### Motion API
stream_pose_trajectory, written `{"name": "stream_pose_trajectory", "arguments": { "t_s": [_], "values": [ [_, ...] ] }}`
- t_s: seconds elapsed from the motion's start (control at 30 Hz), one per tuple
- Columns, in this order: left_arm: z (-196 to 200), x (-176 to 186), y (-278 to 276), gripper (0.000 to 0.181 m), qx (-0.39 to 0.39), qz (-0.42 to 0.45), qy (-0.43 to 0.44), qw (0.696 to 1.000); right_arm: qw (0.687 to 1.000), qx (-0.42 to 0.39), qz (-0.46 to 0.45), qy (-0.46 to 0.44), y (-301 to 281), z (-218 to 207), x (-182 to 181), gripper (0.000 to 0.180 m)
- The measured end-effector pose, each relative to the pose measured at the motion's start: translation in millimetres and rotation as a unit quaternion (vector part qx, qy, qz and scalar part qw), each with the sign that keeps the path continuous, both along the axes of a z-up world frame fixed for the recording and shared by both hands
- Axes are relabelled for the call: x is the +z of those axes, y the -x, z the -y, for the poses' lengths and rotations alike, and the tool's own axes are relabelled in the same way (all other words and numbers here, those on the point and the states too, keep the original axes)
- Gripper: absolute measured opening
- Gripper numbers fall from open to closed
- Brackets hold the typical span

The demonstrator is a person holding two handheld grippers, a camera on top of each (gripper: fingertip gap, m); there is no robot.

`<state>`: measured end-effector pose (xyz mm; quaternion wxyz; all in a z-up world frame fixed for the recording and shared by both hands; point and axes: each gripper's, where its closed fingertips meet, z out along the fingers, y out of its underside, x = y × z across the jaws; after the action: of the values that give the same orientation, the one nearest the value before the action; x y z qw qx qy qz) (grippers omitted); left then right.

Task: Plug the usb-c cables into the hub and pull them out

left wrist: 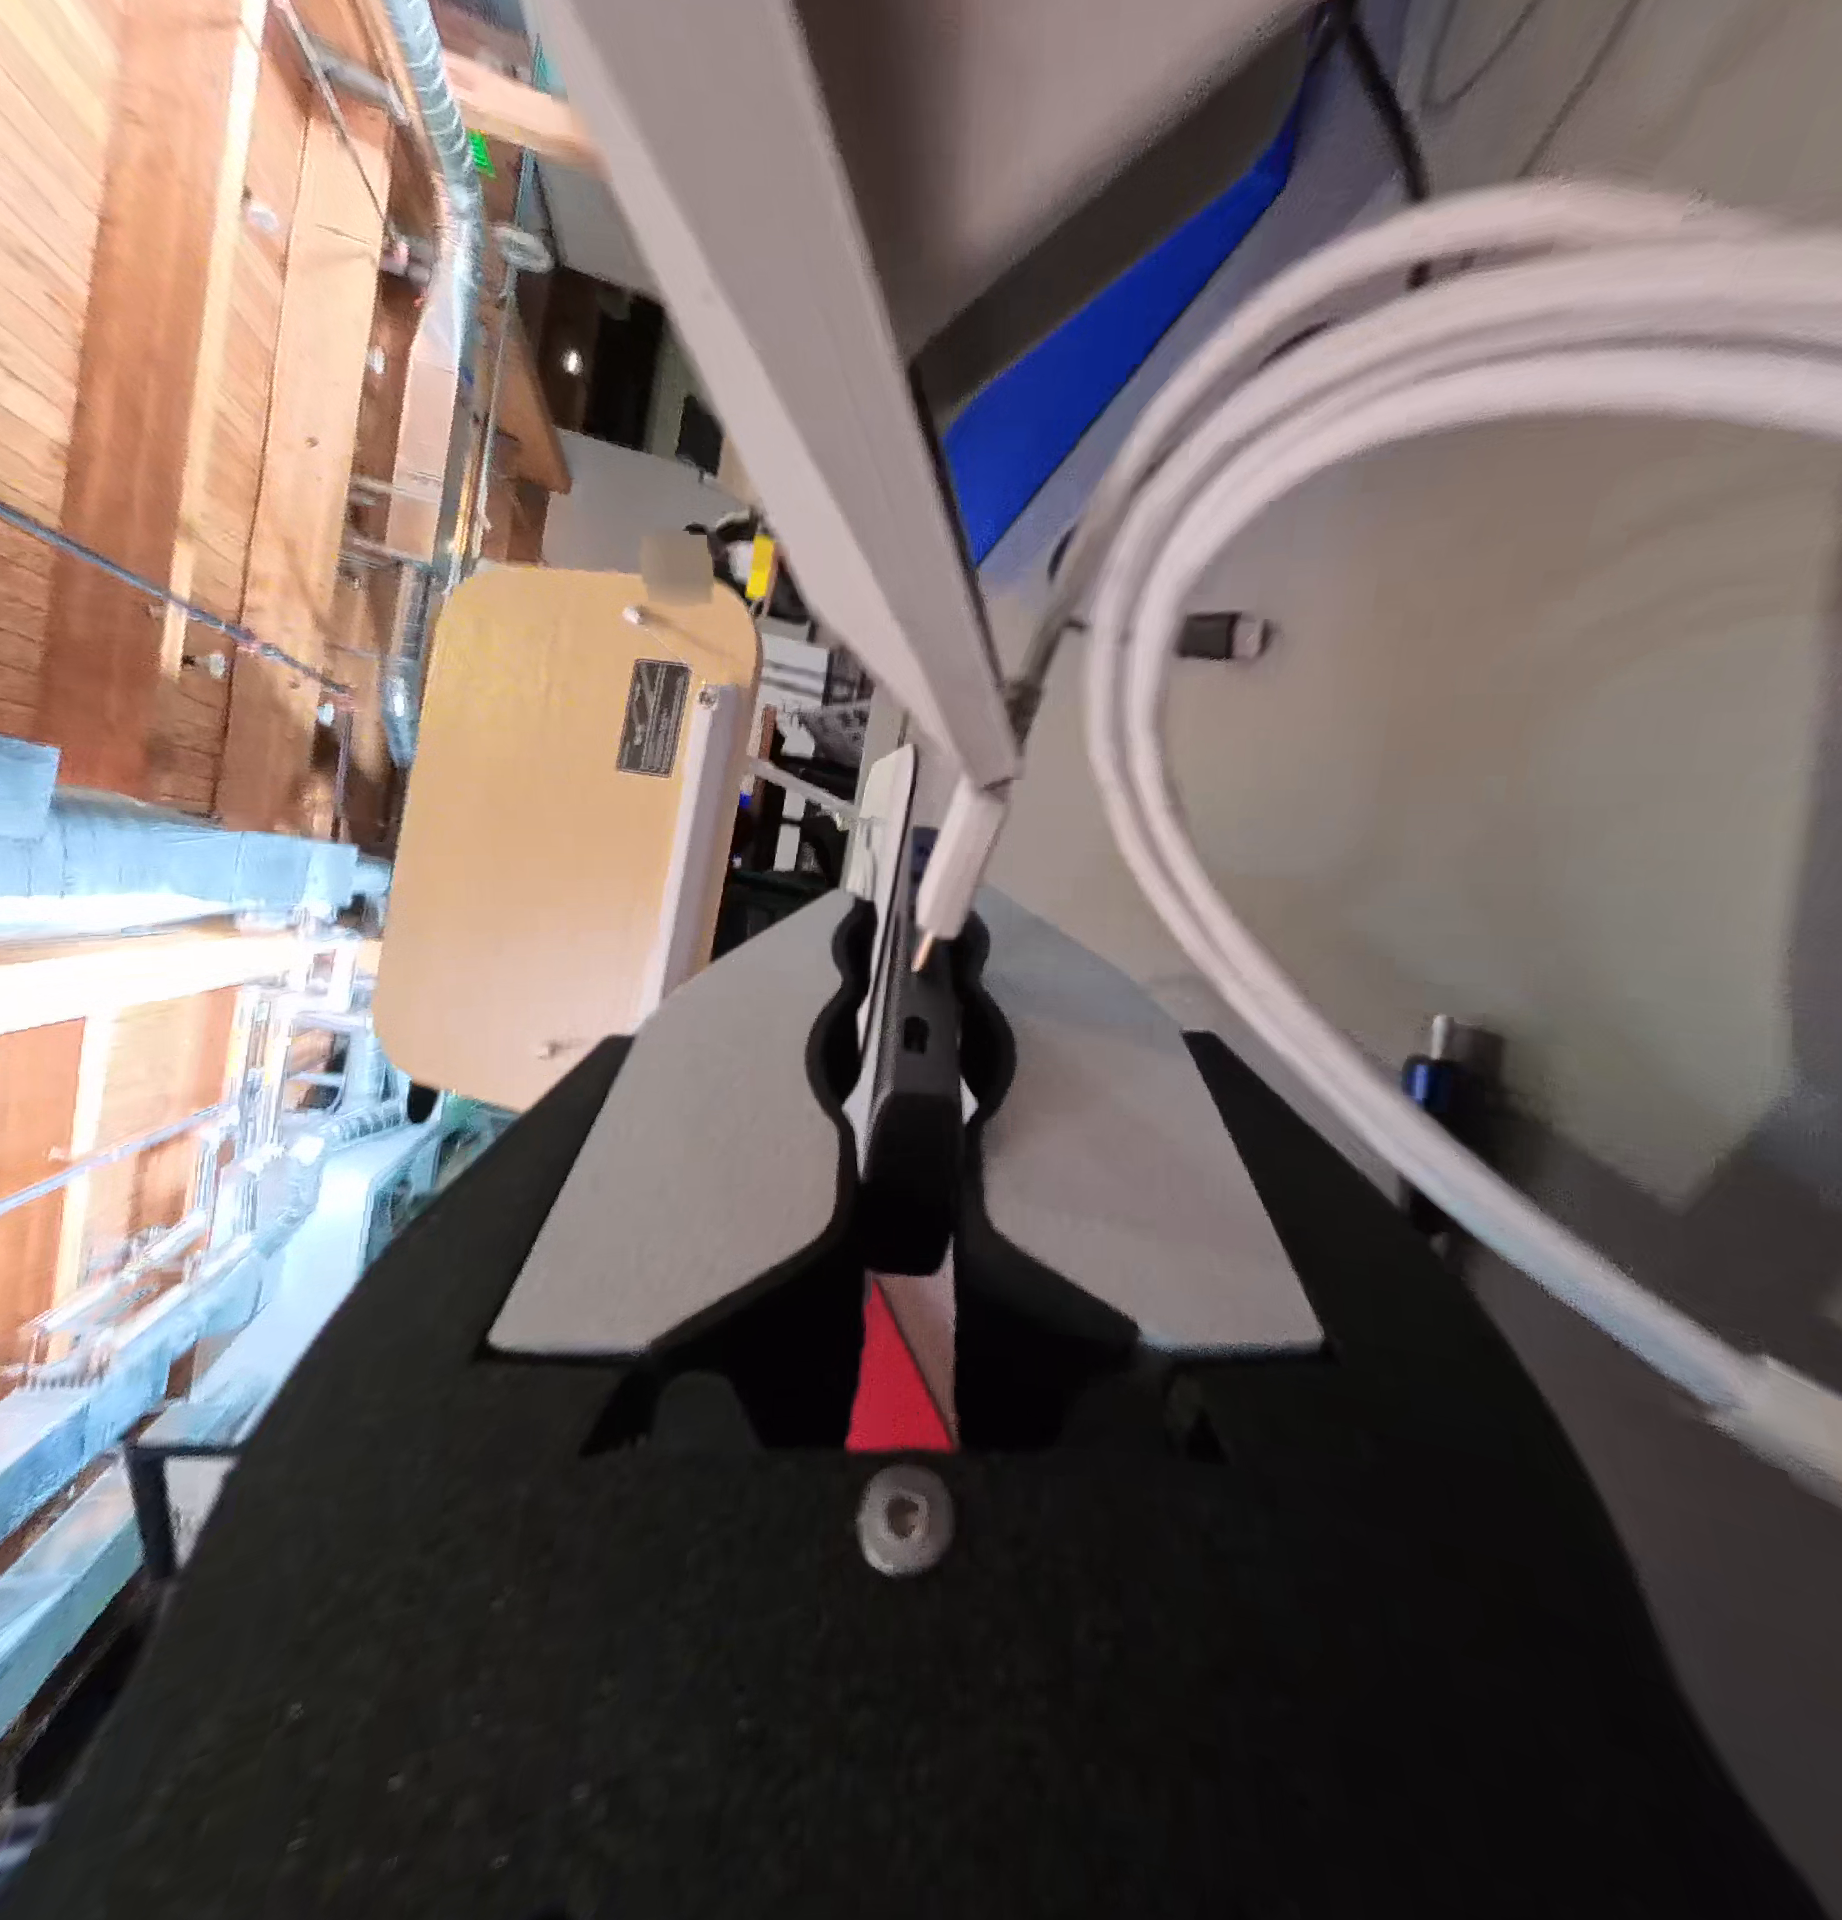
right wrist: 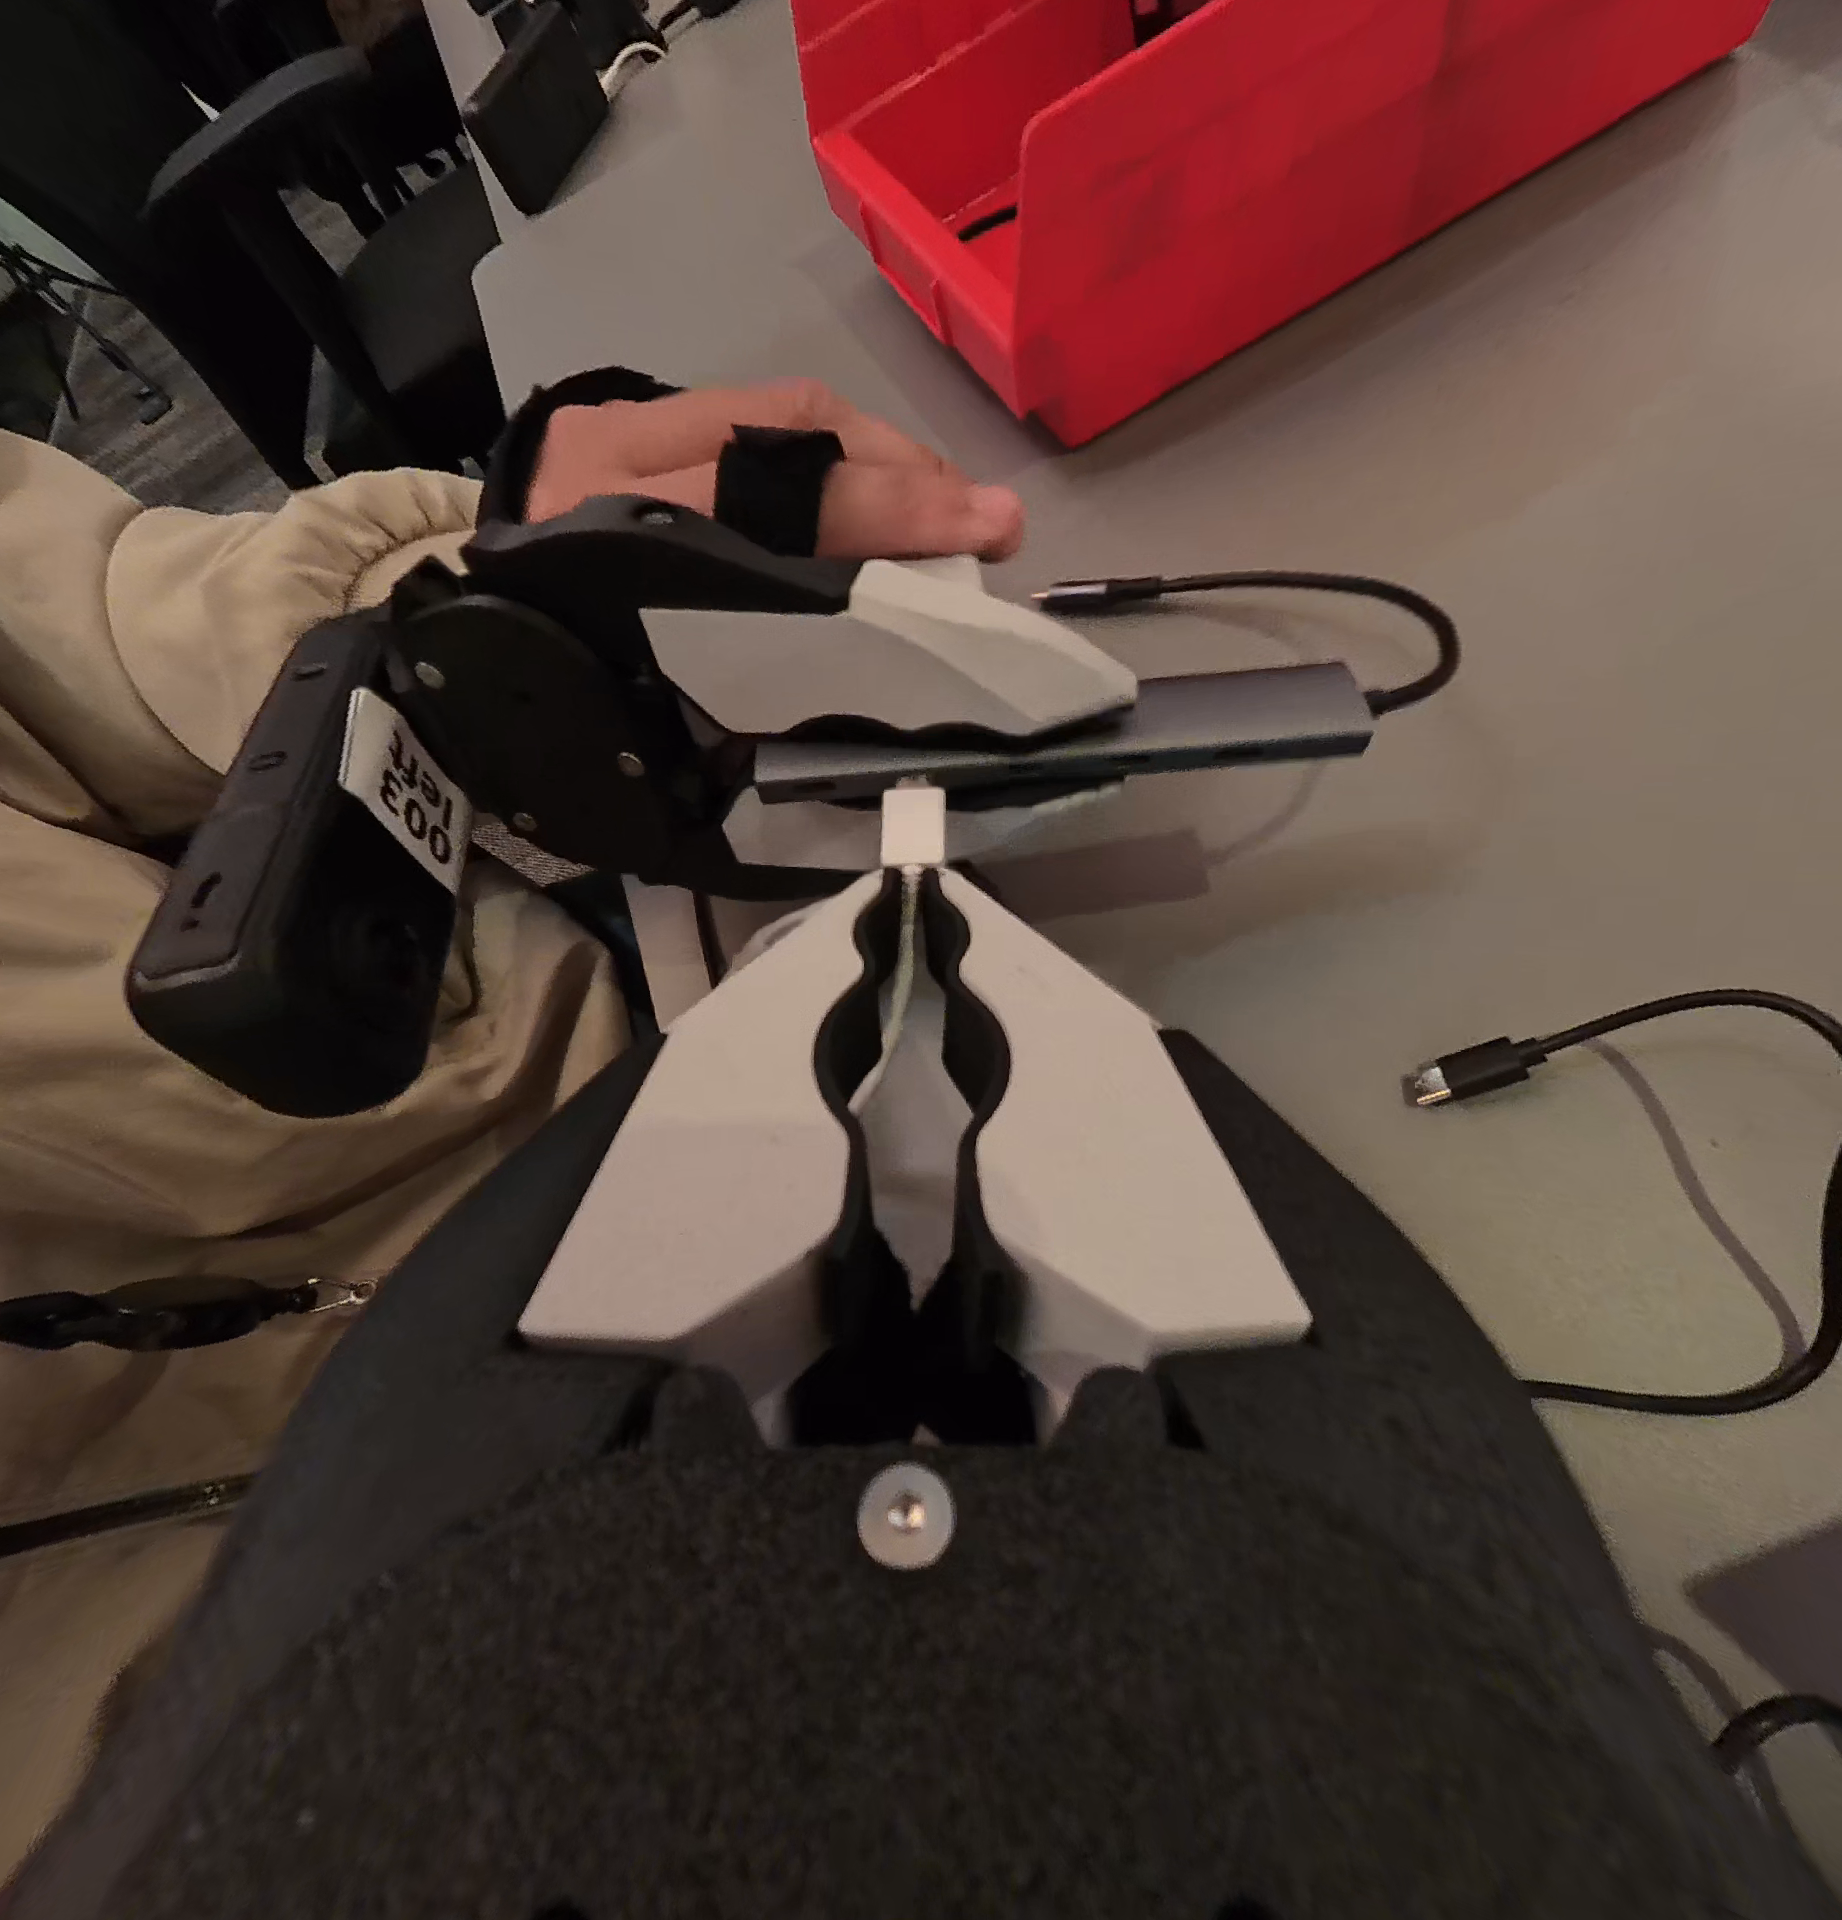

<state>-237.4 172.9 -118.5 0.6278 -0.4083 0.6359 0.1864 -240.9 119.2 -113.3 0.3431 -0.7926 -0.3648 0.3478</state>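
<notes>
grey table (right wrist: 1519,623): left gripper (right wrist: 1093,717) clamps hub (right wrist: 1260,717), right gripper (right wrist: 912,883) pinches white cable (right wrist: 912,826) (plug at port).

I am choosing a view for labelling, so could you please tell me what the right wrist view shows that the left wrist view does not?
Right wrist only: a red plastic bin, a loose black cable on the grey table, and the person's hand. Left wrist only: coiled white cable, wooden ceiling. Both: the flat grey hub in the left tongs, and the white plug.
</notes>
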Motion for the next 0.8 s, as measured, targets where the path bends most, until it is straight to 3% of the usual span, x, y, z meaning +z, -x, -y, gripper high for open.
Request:
{"name": "stream_pose_trajectory", "arguments": {
  "t_s": [0.1,0.8],
  "values": [
    [-11,-1,9,0.012,0.032,0.004,0.010,0.999,1.000,-0.002,0.003,0.000,1,1,-1,0.003],
    [13,-2,-5,0.011,-0.045,-0.049,-0.052,0.996,0.999,0.020,0.032,0.010,-1,8,-4,0.003]
  ]
}}
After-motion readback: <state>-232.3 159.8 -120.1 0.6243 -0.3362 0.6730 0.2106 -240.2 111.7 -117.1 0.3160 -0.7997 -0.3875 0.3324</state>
